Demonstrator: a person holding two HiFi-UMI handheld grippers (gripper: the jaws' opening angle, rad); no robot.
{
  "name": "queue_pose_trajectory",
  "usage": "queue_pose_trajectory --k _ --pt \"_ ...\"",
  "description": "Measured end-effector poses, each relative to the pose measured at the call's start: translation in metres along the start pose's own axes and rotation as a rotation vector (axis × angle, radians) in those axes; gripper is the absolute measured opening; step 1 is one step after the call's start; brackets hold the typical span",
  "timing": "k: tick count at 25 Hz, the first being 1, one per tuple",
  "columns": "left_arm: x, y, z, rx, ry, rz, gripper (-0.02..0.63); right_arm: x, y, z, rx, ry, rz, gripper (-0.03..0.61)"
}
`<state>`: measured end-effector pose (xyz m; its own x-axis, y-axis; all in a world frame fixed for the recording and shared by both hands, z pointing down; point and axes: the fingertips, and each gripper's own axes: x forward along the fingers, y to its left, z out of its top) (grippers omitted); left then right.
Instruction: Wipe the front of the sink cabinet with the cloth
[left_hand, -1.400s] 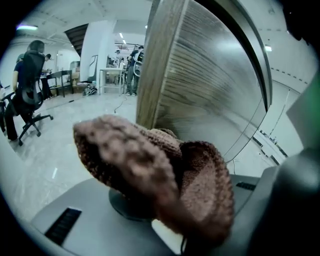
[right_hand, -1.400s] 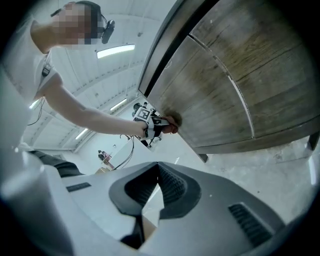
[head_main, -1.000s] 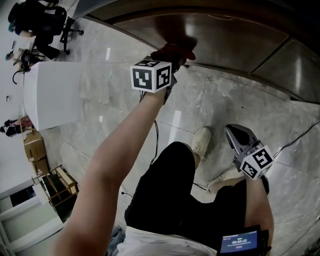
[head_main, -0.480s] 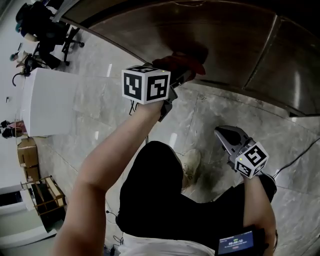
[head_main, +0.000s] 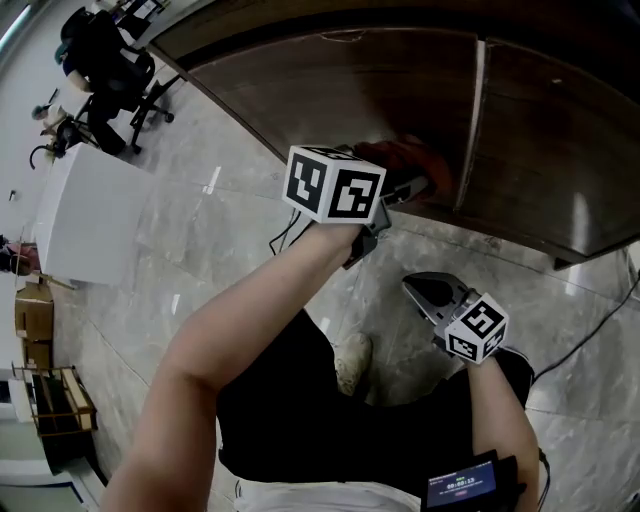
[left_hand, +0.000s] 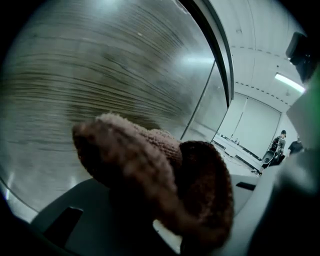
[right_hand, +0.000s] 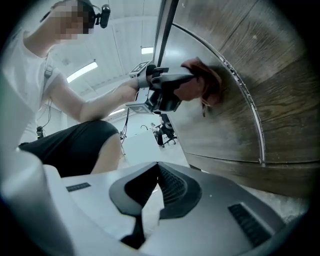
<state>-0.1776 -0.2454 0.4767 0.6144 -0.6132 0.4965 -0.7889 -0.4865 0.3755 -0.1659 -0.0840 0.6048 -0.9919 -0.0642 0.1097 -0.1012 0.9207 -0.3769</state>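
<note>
L claw (head_main: 408, 188) is clamping cloth (head_main: 400, 158), wiping cabinet front (head_main: 330, 90) nr door seam (head_main: 470, 120); R claw (head_main: 412, 288) idling, jaws together. Next: likely sweeping past seam w/ pressure.

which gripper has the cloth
The left gripper: it is shut on the red cloth, held against the cabinet. The right gripper sits lower, shut and empty.
</note>
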Motion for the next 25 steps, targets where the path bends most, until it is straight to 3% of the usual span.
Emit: queue_pose_trajectory --k 4,11,16,20,25 --pt "0.023 -0.032 0.003 0.009 -0.03 -0.07 0.118 -0.007 0.005 0.003 -0.03 -0.011 0.017 0.012" --pt "0.043 -0.057 -0.018 -0.066 -0.046 -0.125 0.118 -0.039 0.011 0.013 0.006 -0.023 -0.031 0.012" --pt "0.055 -0.057 -0.003 -0.087 -0.144 -0.076 0.118 -0.058 0.001 -0.008 0.002 0.028 -0.088 0.012" --pt "0.05 -0.044 -0.013 -0.082 -0.146 -0.029 0.118 -0.066 -0.004 -0.017 0.0 0.049 -0.117 0.012" --pt "0.028 0.006 -0.026 -0.033 -0.135 0.084 0.118 -0.05 -0.006 -0.031 0.01 0.073 -0.106 0.012"
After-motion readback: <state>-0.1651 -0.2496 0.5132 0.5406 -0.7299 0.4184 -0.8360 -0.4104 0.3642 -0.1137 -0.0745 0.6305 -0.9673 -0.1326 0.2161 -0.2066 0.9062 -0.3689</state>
